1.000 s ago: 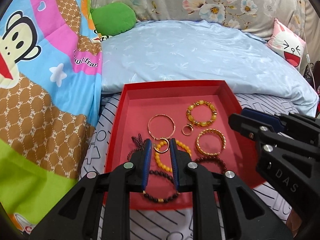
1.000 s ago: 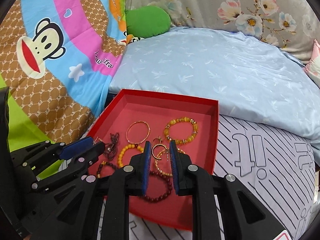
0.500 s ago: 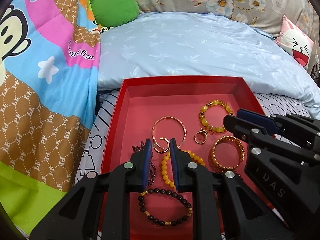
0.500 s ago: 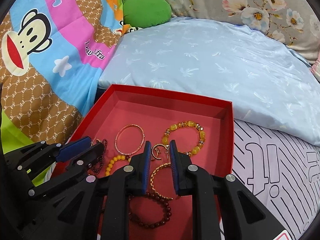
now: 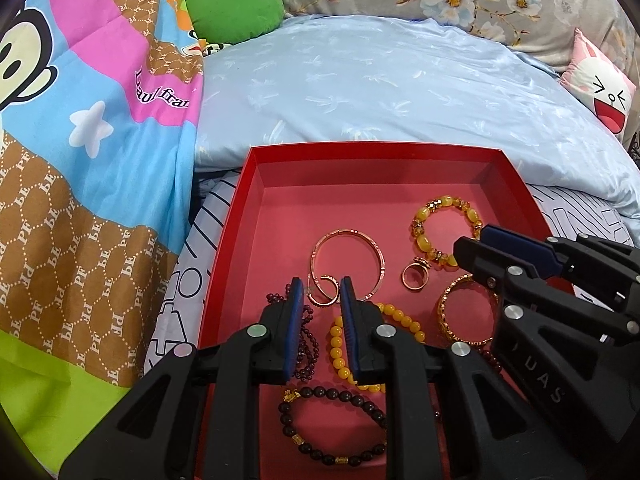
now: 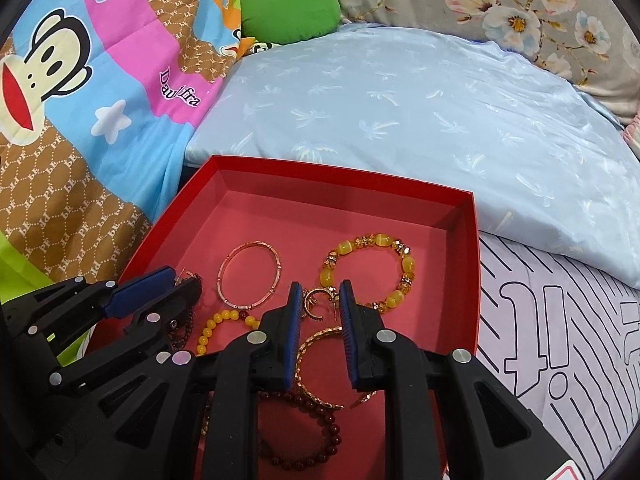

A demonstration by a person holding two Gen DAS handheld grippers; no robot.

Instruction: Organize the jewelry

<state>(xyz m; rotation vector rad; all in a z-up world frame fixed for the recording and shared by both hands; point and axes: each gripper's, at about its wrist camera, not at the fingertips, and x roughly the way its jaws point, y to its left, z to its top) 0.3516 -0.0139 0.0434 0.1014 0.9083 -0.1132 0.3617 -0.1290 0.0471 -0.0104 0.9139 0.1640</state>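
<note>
Bedspread (image 5: 380,92); hoop earring (image 5: 325,291) between jaws.

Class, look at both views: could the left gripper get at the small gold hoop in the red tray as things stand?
Probably yes. The left gripper is aimed at the hoop, its jaws slightly parted and nothing held. The hoop overlaps the thin bangle, which might get nudged.
</note>
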